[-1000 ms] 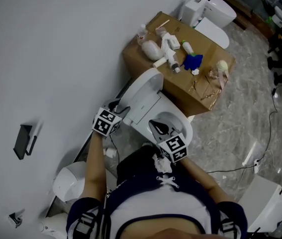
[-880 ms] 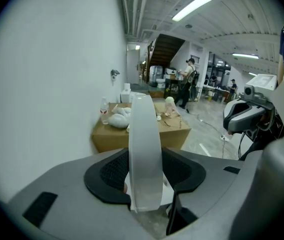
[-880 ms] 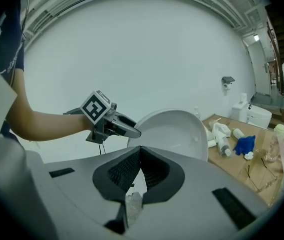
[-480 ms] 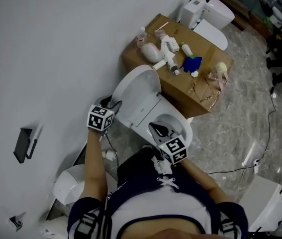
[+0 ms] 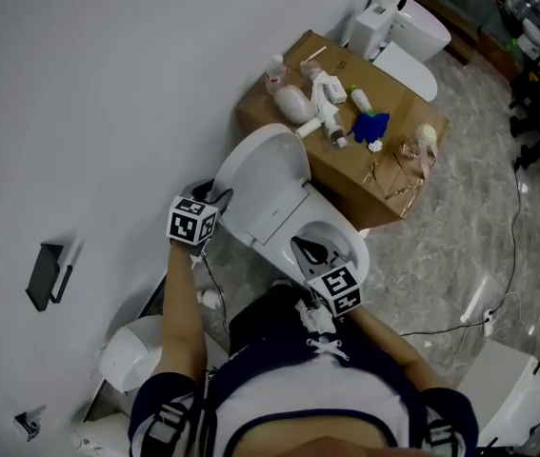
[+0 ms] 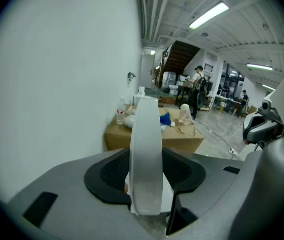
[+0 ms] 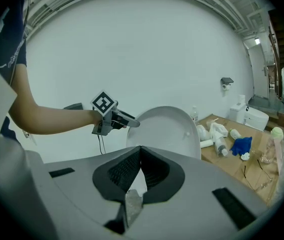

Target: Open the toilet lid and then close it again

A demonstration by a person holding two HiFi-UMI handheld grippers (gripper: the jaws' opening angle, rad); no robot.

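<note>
Gripping the upper rim of the toilet lid [image 5: 265, 184], the left gripper [image 5: 220, 198] has its jaws set fairly wide, one on each face of the rim, with the lid's edge filling the space between the pads in the left gripper view; the lid stands raised, tipped back toward the white wall [image 5: 108, 93] and clear of the seat; the person's bare left forearm [image 5: 182, 312] reaches up to that gripper along the wall.

The right gripper [image 5: 306, 246] hangs over the front of the open bowl [image 5: 350, 246], pointing toward the lid; its jaws are pressed together with nothing between them, and it touches neither lid nor bowl as far as the views show.

Just beside the toilet, on its far side in the head view, sits a cardboard box [image 5: 393, 174]; on top of it lie a small bottle [image 5: 274, 68], several white items, and a blue cloth [image 5: 370, 120]; a second toilet [image 5: 408, 27] stands beyond the box; a dark paper holder [image 5: 46, 269] is fixed to the wall well to the left; a thin cable [image 5: 450, 327] trails across the marbled floor [image 5: 460, 227].
</note>
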